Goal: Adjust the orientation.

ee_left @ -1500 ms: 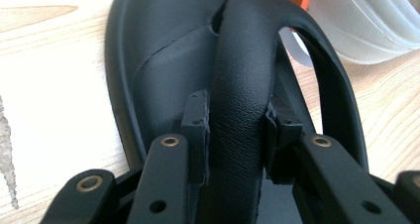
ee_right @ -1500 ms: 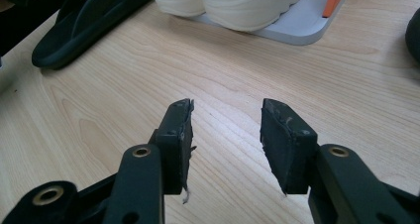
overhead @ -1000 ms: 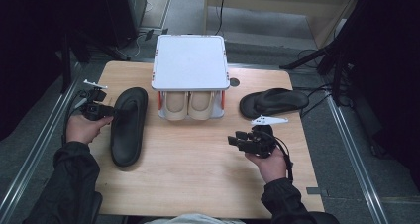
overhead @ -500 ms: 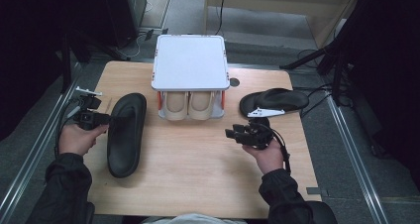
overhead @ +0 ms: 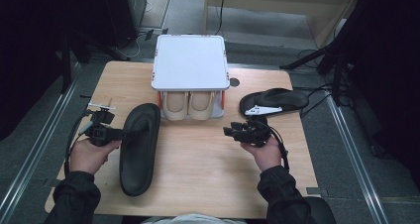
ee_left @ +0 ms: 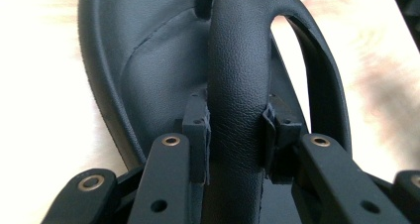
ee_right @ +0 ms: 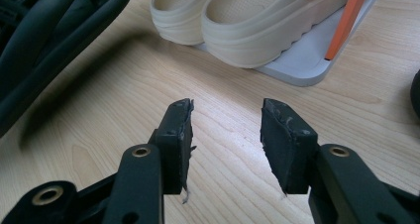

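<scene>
In the high view the left gripper [overhead: 115,133] sits at about nine o'clock on the wooden table [overhead: 208,174], held in the person's left hand [overhead: 89,154]. Its jaws point toward three o'clock and are clamped on the strap of a black sandal [overhead: 138,149], which lies lengthwise just beside that gripper, toe end toward twelve o'clock and heel toward six o'clock. In the left gripper view the strap [ee_left: 237,85] runs up between the two pads, and both pads press against its sides; the sandal's footbed spreads out behind and to the left of the strap, over pale table surface.

The right gripper [overhead: 233,131] is at about four o'clock from the table's middle, held in the right hand [overhead: 265,152], its jaws aimed toward nine o'clock. In the right gripper view its jaws stand apart with nothing between them, just bare wood below, and the pads [ee_right: 178,130] look worn and frayed at the edges. The held sandal is well apart from this gripper, across the table at its nine o'clock.

At twelve o'clock stands a white two-level rack [overhead: 190,63] with orange posts, and a pair of beige clogs [overhead: 188,105] sits on its lower level. A second black sandal [overhead: 282,99] lies at two o'clock, near the right gripper, with a small white object [overhead: 262,110] resting against it.
</scene>
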A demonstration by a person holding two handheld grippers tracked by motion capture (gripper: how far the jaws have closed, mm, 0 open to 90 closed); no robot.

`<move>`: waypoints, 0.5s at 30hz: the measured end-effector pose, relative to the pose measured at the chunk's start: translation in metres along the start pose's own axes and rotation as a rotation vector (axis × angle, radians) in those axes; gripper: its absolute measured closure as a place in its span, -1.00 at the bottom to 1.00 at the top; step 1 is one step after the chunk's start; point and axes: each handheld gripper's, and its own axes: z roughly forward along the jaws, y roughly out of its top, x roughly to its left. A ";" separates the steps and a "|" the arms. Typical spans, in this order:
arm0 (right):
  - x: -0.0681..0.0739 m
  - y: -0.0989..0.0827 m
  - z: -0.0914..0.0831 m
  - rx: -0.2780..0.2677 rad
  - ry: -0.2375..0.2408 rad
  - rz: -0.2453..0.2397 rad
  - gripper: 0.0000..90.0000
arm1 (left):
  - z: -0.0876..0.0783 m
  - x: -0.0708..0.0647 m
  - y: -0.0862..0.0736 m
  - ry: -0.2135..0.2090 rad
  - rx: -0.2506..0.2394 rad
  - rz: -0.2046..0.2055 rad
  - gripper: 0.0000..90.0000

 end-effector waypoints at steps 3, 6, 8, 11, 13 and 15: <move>0.000 0.000 0.000 0.001 -0.002 0.000 0.25 | 0.006 -0.013 -0.005 -0.011 0.011 0.031 0.53; 0.000 0.000 -0.001 0.000 -0.004 0.003 0.25 | 0.012 -0.025 -0.009 -0.025 0.024 0.050 0.53; 0.000 0.000 -0.001 0.000 -0.005 0.006 0.25 | 0.015 -0.032 -0.013 -0.034 0.021 0.056 0.53; -0.001 0.000 -0.002 -0.001 -0.004 0.006 0.25 | 0.019 -0.037 -0.017 -0.041 0.024 0.064 0.53; -0.001 0.000 -0.002 -0.001 -0.004 0.006 0.25 | 0.027 -0.043 -0.021 -0.055 0.044 0.069 0.53; 0.000 0.000 -0.001 0.000 -0.005 0.004 0.25 | 0.033 -0.046 -0.024 -0.060 0.062 0.068 0.53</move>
